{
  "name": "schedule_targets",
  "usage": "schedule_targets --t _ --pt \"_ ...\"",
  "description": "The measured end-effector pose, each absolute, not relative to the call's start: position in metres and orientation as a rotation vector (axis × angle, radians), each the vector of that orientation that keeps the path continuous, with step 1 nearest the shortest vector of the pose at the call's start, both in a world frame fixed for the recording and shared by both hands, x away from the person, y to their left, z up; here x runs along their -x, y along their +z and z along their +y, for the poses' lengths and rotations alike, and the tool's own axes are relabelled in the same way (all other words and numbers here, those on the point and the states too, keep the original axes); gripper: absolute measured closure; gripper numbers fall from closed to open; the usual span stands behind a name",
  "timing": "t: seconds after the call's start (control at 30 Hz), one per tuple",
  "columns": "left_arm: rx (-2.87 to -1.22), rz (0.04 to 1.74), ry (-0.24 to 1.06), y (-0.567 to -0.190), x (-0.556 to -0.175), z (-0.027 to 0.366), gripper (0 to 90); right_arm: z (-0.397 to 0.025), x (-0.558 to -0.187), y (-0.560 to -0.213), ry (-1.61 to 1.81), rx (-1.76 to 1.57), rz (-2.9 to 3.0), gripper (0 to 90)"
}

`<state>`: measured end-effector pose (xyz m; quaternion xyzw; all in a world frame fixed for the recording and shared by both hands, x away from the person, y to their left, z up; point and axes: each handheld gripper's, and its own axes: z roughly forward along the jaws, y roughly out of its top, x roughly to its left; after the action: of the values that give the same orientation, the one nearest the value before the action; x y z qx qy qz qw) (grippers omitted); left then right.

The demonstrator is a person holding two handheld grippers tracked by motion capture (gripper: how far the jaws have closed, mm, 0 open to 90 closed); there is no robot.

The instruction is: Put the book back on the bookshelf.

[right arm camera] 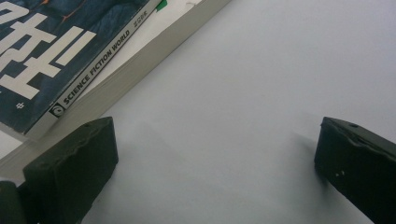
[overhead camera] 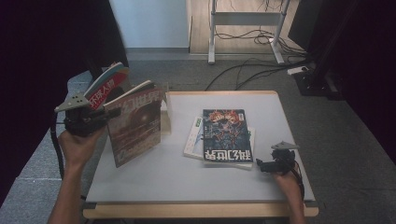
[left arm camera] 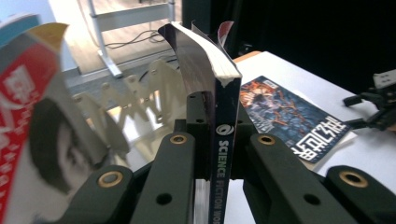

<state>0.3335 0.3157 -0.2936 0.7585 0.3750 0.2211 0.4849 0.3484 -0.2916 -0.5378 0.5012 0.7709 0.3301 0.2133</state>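
A: Item one, grippers. Count?

B: I count two. My left gripper (overhead camera: 100, 113) sits at about nine o'clock off the table's (overhead camera: 154, 182) left edge, raised, its jaws clamped on the spine of one held magazine (overhead camera: 136, 122). In the left gripper view the spine (left arm camera: 226, 158) reads SCIENCE FICTION and stands upright between the two jaws. My right gripper (overhead camera: 264, 165) rests at about four o'clock on the table top, jaws spread wide with nothing between them (bare grey surface in the right gripper view).

A: Item two, magazines?

B: I log four in sight. One is the held magazine, cover facing me, lifted clear of the table at nine o'clock. One more, the red-covered magazine (overhead camera: 108, 84), stands tilted at about ten o'clock, just behind the held one. Two lie flat near the table's centre: the dark-covered magazine (overhead camera: 226, 135) on top and a white book (overhead camera: 192, 137) beneath it, its edges showing at the left and bottom. The right gripper is just beside that stack's lower right corner, apart from it.

A: Item three, fixtures?

B: One pale folding rack (overhead camera: 165, 112), at about eleven o'clock on the table, zigzag dividers visible in the left gripper view (left arm camera: 140, 93). I cannot count its slots for certain.
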Motion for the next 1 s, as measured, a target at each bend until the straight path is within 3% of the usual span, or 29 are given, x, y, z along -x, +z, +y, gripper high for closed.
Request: schedule_targets --t 0.5,1.0 --pt "-1.786 1.042 0.602 -0.298 -0.347 0.337 84.4 -0.292 -0.348 -0.538 0.914 -1.39 2.141 0.0" --pt "-1.75 1.116 0.679 -0.309 -0.377 0.326 84.4 -0.292 -0.348 -0.538 0.914 -1.392 2.141 0.0"
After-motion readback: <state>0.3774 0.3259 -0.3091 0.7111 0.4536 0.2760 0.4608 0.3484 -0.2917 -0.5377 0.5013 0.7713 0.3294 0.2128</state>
